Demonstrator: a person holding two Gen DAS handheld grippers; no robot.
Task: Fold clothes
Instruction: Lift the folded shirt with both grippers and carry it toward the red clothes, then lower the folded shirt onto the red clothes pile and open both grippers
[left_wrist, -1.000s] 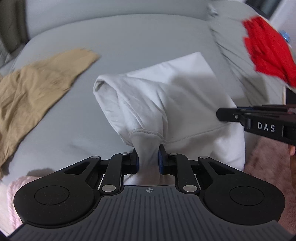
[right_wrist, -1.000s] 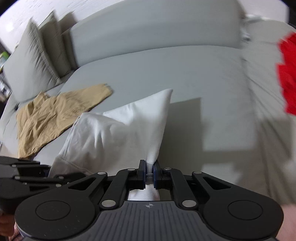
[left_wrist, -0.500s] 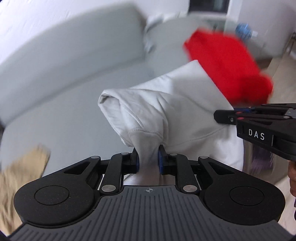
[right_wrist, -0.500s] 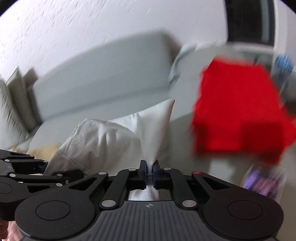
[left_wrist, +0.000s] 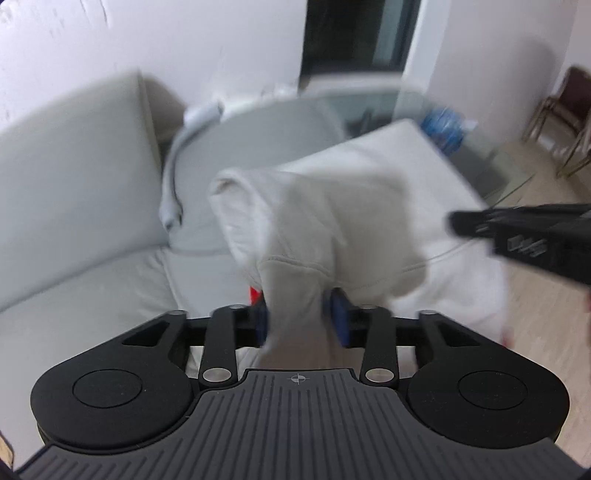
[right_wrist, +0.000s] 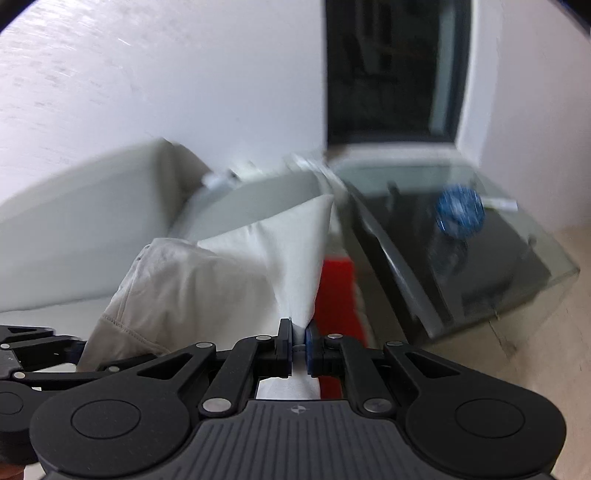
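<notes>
While both views are smeared by blur, the grippers' state can be read. The left gripper (left_wrist: 301, 319) has its blue-padded jaws standing partly apart and opening; a bunched fold of the pale grey folded sweatshirt (left_wrist: 332, 206) runs between them, and the right pad looks clear of the cloth, while contact at the left pad is too blurred to tell. The right gripper (right_wrist: 299, 341) has narrow jaws, also opening, with a thin white corner of the same garment (right_wrist: 295, 258) between the pads and seemingly touching both.

That sweatshirt hangs in front of both grippers, over the light grey fabric sofa (left_wrist: 74, 177) near its armrest. A bright red folded cloth (right_wrist: 336, 288) shows just behind and below the white garment in the right view, and as a small red sliver in the left view. Beyond lies a dark glass side table (right_wrist: 461, 258) carrying a blurred blue object (right_wrist: 460, 214).
</notes>
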